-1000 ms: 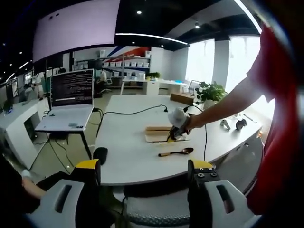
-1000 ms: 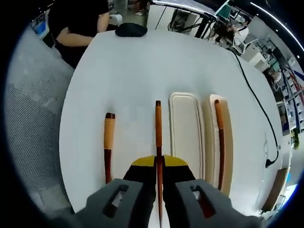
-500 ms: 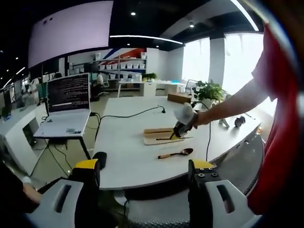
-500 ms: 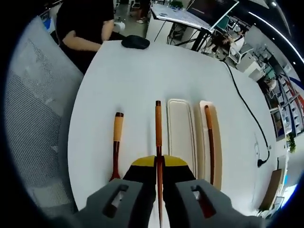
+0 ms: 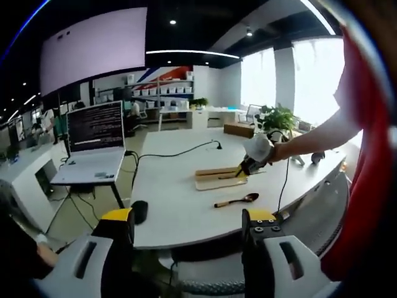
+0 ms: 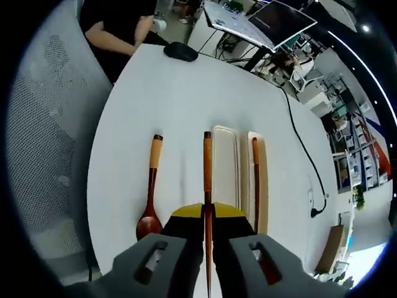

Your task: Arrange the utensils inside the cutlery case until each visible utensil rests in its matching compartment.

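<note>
Since a second ago, the right tongs (image 6: pixel 207 214) have risen farther from the tabletop (image 6: pixel 186 99): the cutlery case (image 6: pixel 239 177) and the spoon (image 6: pixel 149 198) look smaller in the right gripper view, and the spoon's whole bowl now shows. The held chopstick (image 6: pixel 207 180) stays clamped between the jaws, sticking straight forward.

The right tongs are clenched on this chopstick, which hangs above the tabletop just to the spoon's side of the case. The case is a pale wooden tray with two long compartments. A second chopstick (image 6: pixel 255 186) lies along the compartment farther from the spoon; the nearer compartment looks bare. The spoon rests on the tabletop beside the case, parallel to it, its pale handle end pointing away from the tongs. A black mouse (image 6: pixel 180 51) sits at the tabletop's far edge, well apart from the case, near a person's arm (image 6: pixel 118 38).

In the left gripper view, the left tongs (image 5: pixel 186 239) hang released, jaws wide apart and holding nothing, off the tabletop's near edge. Across the tabletop, the right tongs (image 5: pixel 247 167) hover at the case (image 5: pixel 217 178), with the spoon (image 5: pixel 237 200) just in front of it. A laptop (image 5: pixel 93 139) stands on a stand to one side of the tabletop.
</note>
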Available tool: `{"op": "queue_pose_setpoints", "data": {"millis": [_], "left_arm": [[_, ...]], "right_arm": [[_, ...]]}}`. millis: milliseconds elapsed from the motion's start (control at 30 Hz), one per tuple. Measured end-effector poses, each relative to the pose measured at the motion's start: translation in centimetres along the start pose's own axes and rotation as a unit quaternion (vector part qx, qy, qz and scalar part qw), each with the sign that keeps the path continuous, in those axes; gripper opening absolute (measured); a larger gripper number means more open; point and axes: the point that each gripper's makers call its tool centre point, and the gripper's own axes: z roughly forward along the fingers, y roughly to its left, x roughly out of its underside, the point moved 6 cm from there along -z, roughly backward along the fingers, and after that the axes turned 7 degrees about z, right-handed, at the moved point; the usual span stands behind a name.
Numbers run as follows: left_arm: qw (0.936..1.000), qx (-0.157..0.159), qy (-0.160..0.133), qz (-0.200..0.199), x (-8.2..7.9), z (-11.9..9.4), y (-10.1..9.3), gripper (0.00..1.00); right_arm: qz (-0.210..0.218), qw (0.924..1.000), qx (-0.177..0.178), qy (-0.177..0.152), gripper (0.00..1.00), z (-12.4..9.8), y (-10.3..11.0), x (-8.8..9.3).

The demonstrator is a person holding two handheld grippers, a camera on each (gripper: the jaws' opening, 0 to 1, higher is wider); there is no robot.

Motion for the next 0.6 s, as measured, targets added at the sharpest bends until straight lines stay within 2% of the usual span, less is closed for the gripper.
{"op": "queue_pose_setpoints", "data": {"millis": [67,167,200,267,433,600], "left_arm": [[1.0,0.003,-0.004,-0.005,-0.1,0.0,-0.1,0.78],[0.9999,0.009,-0.009,-0.007,-0.3,0.2,-0.3,0.81],[0.9998,0.01,-0.011,-0.009,-0.4,0.3,-0.2,0.82],[0.9996,0.011,-0.016,-0.02,-0.6,0.2,-0.1,0.84],[0.9996,0.005,-0.016,-0.024,-0.5,0.4,0.2,0.84],[0.9999,0.008,-0.006,-0.012,-0.3,0.5,0.1,0.82]], "right_arm": [[0.026,0.9996,-0.001,-0.01,0.0,-0.1,0.0,0.1],[0.032,0.9994,0.002,-0.013,0.0,-0.3,-0.1,0.3],[0.031,0.9994,0.002,-0.013,0.0,-0.3,-0.1,0.3],[-0.001,0.9998,0.011,-0.018,0.0,-0.7,-0.2,0.4],[0.023,0.9992,0.018,-0.027,0.0,-1.3,-0.4,0.1],[0.015,0.9992,0.02,-0.03,0.0,-1.4,-0.1,-0.1]]}}
